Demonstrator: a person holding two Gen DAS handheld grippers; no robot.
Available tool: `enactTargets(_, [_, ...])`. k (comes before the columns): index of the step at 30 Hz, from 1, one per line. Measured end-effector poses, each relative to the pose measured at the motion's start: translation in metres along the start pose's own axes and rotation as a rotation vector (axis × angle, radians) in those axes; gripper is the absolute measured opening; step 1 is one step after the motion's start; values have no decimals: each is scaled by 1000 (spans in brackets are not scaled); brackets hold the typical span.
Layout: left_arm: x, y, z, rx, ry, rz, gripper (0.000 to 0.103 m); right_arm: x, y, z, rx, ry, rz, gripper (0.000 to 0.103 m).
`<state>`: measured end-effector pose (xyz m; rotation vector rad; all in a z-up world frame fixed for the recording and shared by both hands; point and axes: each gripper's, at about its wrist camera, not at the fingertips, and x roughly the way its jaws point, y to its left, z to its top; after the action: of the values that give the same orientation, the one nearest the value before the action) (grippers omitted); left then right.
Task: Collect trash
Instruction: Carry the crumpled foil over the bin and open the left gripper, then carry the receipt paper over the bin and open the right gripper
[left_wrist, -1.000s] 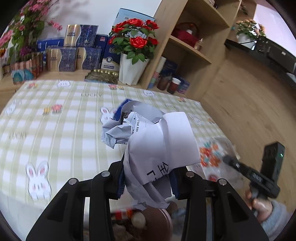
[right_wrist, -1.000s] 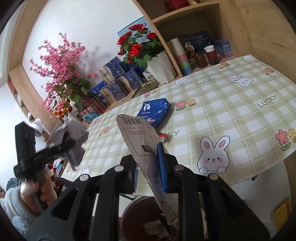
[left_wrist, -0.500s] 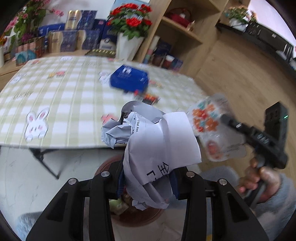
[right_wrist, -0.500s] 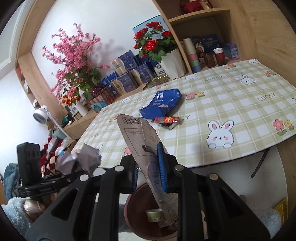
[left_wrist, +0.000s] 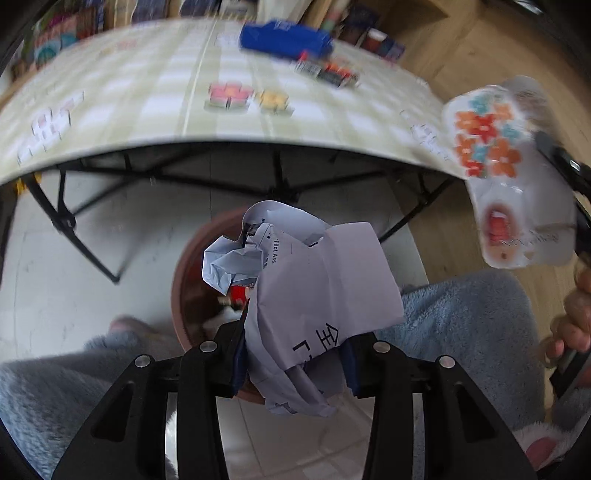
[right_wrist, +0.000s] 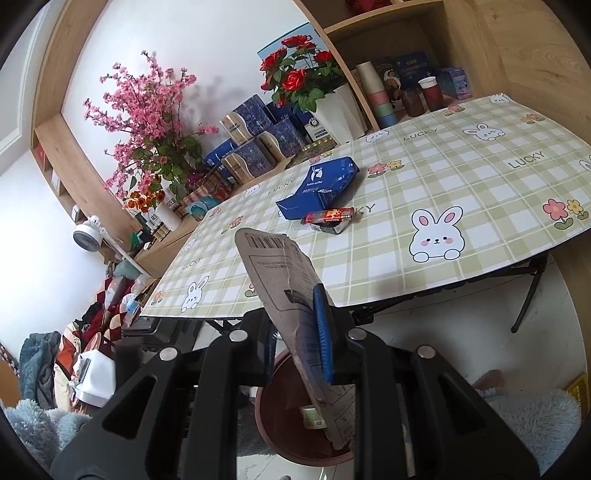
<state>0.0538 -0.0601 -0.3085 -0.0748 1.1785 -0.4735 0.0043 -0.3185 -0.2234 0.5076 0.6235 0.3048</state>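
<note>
Left wrist view: left gripper (left_wrist: 293, 363) pinched tight on a crumpled sheet of white paper (left_wrist: 314, 280) with black print, the wad bulging up and forward from between the blue-padded fingers (left_wrist: 239, 360). Directly below and behind the paper, a round brown waste bin (left_wrist: 184, 280) on the pale tiled floor, scraps visible inside. Grey fleece-clad legs (left_wrist: 461, 325) either side of the bin. To the right, the other gripper's load seen from outside: a flattened wrapper (left_wrist: 509, 173) with orange and teal flower print, held near the table edge; a bare hand (left_wrist: 569, 328) grips the handle beneath. Beyond, blurred, the folding table (left_wrist: 147, 110) with green check cloth. Right wrist view: right gripper (right_wrist: 299, 339) closed narrow on that same wrapper (right_wrist: 284, 284), here showing its plain brownish back with a barcode, standing upright and slightly tilted between the pads. Bin (right_wrist: 280, 421) sits just below the fingers, the wrapper's lower end hanging over its opening. On the table (right_wrist: 480, 206), well apart from the gripper: a blue coffee box (right_wrist: 319, 186), and touching its near side a red snack wrapper (right_wrist: 330, 216). Behind, a white pot of red roses (right_wrist: 306, 79), pink blossom branches (right_wrist: 147, 110), blue tins (right_wrist: 255, 140), stacked paper cups (right_wrist: 376, 94) on the wooden shelf.
</note>
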Motion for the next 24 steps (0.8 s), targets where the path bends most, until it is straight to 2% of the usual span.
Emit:
enactTargets(5, [20,6,3,-32,63,0,41,5,-13,-4,31,11,4,22])
enactTargets(13, [55,-1,12,22,147,47,44,10,-28,-1,73,3,20,22])
enactTargets(18, [65,-12,17,80,154,65,70,11,-38,0,96,5,12,22])
enactTargets(19, [64,-15,18,96,148,73,72,11,-41,0,103,6,10,22])
enactTargets(24, [37,-23,27,123,42,72,88,9,-49,-1,123,5,-3,22])
